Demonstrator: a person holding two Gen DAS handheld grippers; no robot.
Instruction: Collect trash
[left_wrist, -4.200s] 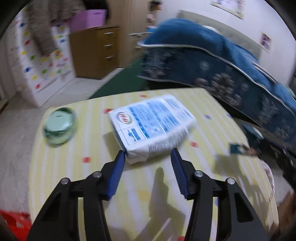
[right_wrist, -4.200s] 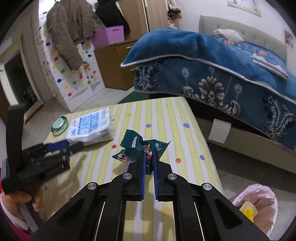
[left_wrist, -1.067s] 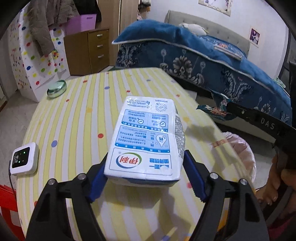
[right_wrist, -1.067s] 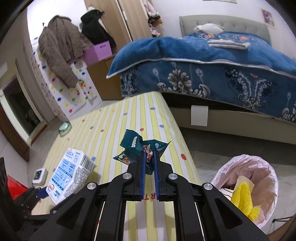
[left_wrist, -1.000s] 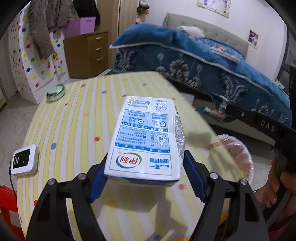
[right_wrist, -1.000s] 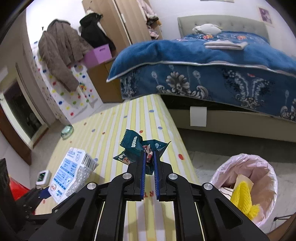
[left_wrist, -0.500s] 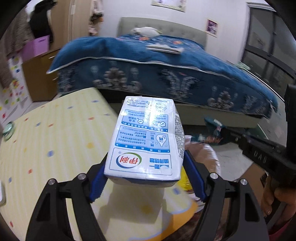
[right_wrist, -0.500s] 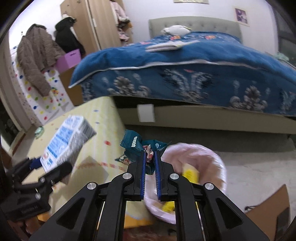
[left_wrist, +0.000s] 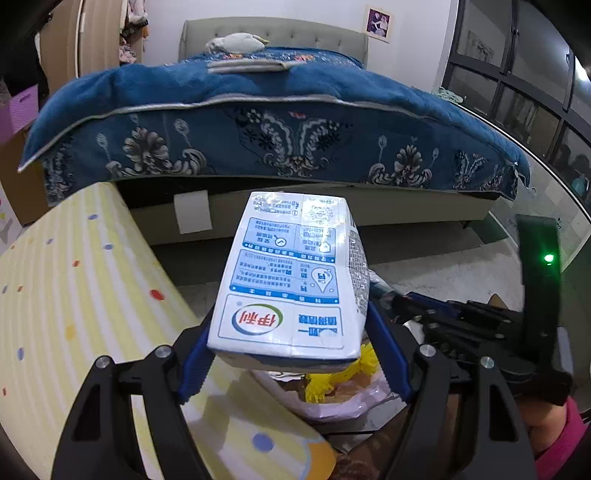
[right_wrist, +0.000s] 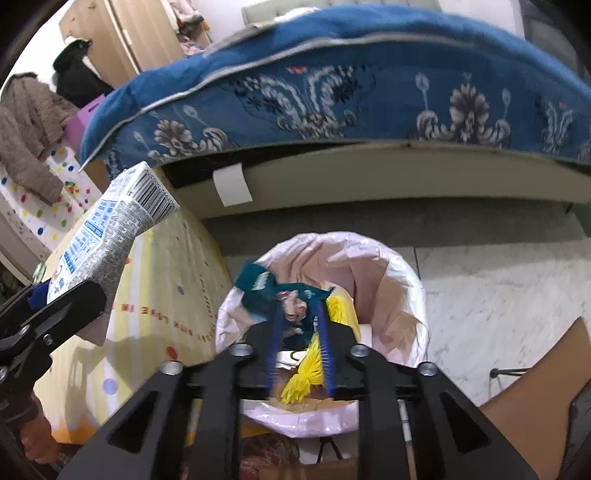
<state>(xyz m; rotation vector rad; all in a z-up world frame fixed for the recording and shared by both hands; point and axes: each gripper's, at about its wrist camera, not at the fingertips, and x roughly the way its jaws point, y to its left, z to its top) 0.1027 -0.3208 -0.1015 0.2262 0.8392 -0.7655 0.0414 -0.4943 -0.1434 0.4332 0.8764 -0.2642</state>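
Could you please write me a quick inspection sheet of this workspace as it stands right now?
Surface: yellow striped table with coloured dots.
Job's things: milk carton held in the air; teal wrapper over the pink-lined bin.
Clutter: yellow trash in the bin.
Grippers: left gripper shut on the carton; right gripper opening around the wrapper.
Cables: nothing seen.
Surroundings: blue bed, coats.

one milk carton (left_wrist: 291, 280), one wrapper (right_wrist: 266, 291), perhaps one bin (right_wrist: 406, 280)

Bright indoor light, fisheye warp, motion blur
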